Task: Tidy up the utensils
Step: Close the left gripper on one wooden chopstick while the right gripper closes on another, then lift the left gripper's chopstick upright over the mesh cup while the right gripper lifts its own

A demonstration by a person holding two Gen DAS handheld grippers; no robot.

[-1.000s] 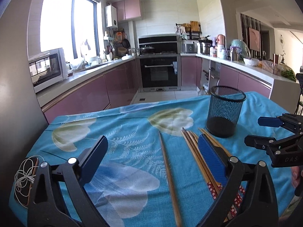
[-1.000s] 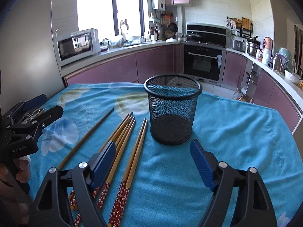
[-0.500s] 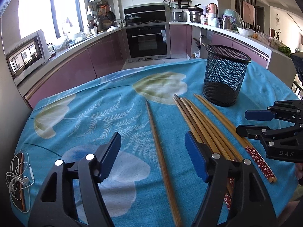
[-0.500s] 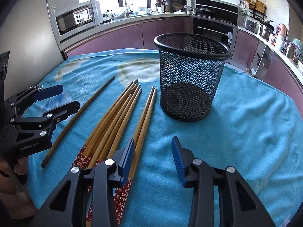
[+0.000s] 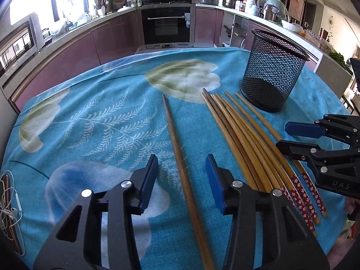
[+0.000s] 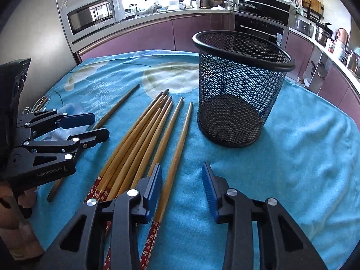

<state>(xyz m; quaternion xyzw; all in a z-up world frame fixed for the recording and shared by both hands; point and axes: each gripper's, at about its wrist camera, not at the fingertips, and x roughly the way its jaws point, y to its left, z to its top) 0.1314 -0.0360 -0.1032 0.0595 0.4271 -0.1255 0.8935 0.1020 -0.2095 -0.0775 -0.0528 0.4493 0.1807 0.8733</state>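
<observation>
Left wrist view: my left claw (image 5: 181, 180) is released, straddling the lone chopstick (image 5: 180, 155), whose long axis runs near-to-far between the pads on the tabletop (image 5: 90, 117); the bundle of chopsticks (image 5: 245, 141) lies just right of it; the mesh holder (image 5: 273, 72) stands far right, empty as far as I can tell.

Right wrist view: my right claw (image 6: 181, 184) is also released and holds nothing, over the rightmost chopstick (image 6: 177, 153) of the fanned bundle, axis again near-to-far; the holder sits far and slightly right, nearer this claw; I judge the right side has the shorter carry.
</observation>
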